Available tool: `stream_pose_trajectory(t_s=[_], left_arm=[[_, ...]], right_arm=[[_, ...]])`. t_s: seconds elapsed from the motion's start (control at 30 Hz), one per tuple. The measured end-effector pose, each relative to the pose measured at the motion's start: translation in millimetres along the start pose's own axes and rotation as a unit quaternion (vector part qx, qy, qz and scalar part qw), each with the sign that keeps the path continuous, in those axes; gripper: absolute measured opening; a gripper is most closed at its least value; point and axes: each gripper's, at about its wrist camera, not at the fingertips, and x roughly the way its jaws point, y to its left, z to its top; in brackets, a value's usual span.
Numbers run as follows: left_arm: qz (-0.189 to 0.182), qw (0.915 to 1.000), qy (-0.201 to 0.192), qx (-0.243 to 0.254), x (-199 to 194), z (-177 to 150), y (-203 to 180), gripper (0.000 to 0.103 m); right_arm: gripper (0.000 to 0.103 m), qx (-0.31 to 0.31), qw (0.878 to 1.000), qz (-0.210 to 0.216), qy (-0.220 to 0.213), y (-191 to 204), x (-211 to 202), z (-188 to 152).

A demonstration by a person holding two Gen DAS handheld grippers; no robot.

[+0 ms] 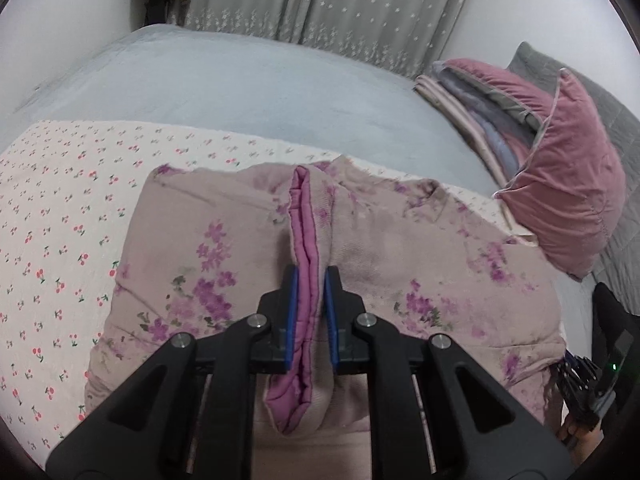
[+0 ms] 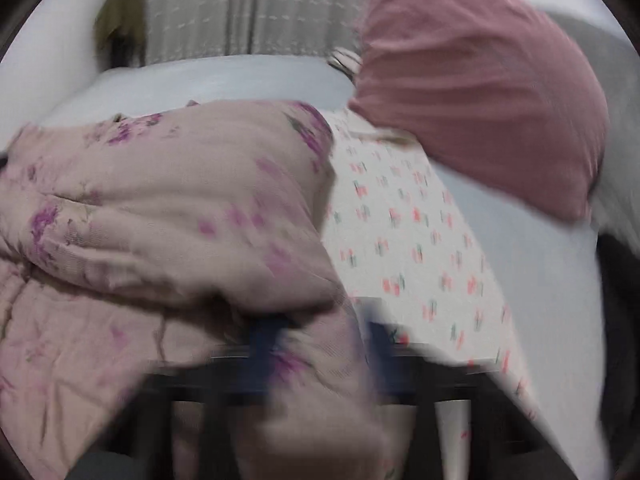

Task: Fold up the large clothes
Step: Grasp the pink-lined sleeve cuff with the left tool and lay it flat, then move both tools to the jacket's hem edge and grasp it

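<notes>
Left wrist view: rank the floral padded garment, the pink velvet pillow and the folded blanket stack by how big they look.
1. Mauve floral padded garment, though nearest the camera.
2. Pink velvet pillow.
3. Folded blanket stack, partly hidden by the pillow, so unsure.

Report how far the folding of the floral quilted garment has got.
Done: the floral garment already lies doubled into a thick bundle on the cherry-print sheet. In hand: the left gripper pinches its purple-lined edge; the right gripper, blurred, seems to have fabric between its fingers. Left: laying that edge down and squaring the bundle.
</notes>
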Motion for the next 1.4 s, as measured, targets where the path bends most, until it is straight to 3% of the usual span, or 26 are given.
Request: stream_pose_trajectory(t_s=[0.07,0.1,0.17,0.23,0.3,0.4,0.53,0.67,0.73,0.8,0.9,0.93,1.1,1.23,1.3,1.4], left_arm=[[0.020,0.9996,-0.006,0.019,5.9,-1.4,-2.0,0.016],[0.054,0.9981,0.014,0.026,19.7,-8.0,-0.6,0.016],[0.078,0.9922,0.086,0.044,53.7,-25.3,4.1,0.019],[0.085,0.9924,0.063,0.063,49.6,-34.1,4.7,0.030],[0.090,0.9934,0.031,0.064,29.6,-32.7,5.0,0.038],[0.076,0.9949,-0.024,0.062,-2.2,-25.5,5.3,0.040],[0.031,0.9954,-0.063,0.064,-14.5,-13.1,-6.1,0.063],[-0.012,0.9961,-0.019,0.085,15.8,-23.7,-22.0,0.065],[0.006,0.9950,0.019,0.098,42.5,-36.7,-21.0,0.066],[0.001,0.9940,0.012,0.108,56.1,-50.6,-11.0,0.067],[0.005,0.9945,0.011,0.104,43.4,-47.6,-8.7,0.069],[0.015,0.9946,0.018,0.101,36.5,-46.1,-7.7,0.075],[0.001,0.9953,0.047,0.085,-15.0,-49.4,4.8,0.081],[-0.002,0.9952,0.046,0.086,-73.4,-67.4,16.2,0.096],[0.004,0.9946,0.046,0.093,-99.8,-77.6,22.7,0.101],[0.003,0.9935,0.059,0.097,-131.2,-95.1,33.3,0.102]], right_arm=[[0.014,0.065,0.998,-0.016,0.005,-20.7,1.9,3.2],[0.013,0.105,0.994,-0.021,0.034,-30.3,11.4,-1.1],[0.013,0.113,0.990,-0.032,0.074,-31.2,26.7,-12.7],[0.016,0.087,0.993,-0.049,0.066,-27.0,21.7,-20.6],[0.021,0.104,0.992,-0.032,0.060,-38.2,11.7,-22.4],[0.023,0.138,0.989,-0.019,0.050,-59.0,-8.7,-16.5],[0.029,0.145,0.988,0.047,-0.001,-44.1,-31.8,13.1],[0.042,0.112,0.989,0.100,-0.013,-0.9,-15.9,38.0],[0.042,0.112,0.987,0.119,-0.001,13.8,7.5,41.5],[0.039,0.130,0.984,0.119,0.027,11.6,34.2,31.7],[0.032,0.165,0.977,0.136,0.029,-5.2,35.7,11.1],[0.032,0.163,0.977,0.133,0.033,-8.7,29.7,10.1],[0.039,0.153,0.976,0.147,0.048,-28.3,-15.0,6.5],[0.071,0.160,0.970,0.178,0.036,-44.1,-64.1,-11.3],[0.076,0.158,0.969,0.186,0.031,-49.6,-92.2,-25.7],[0.080,0.154,0.968,0.196,0.031,-57.5,-126.2,-47.6]])
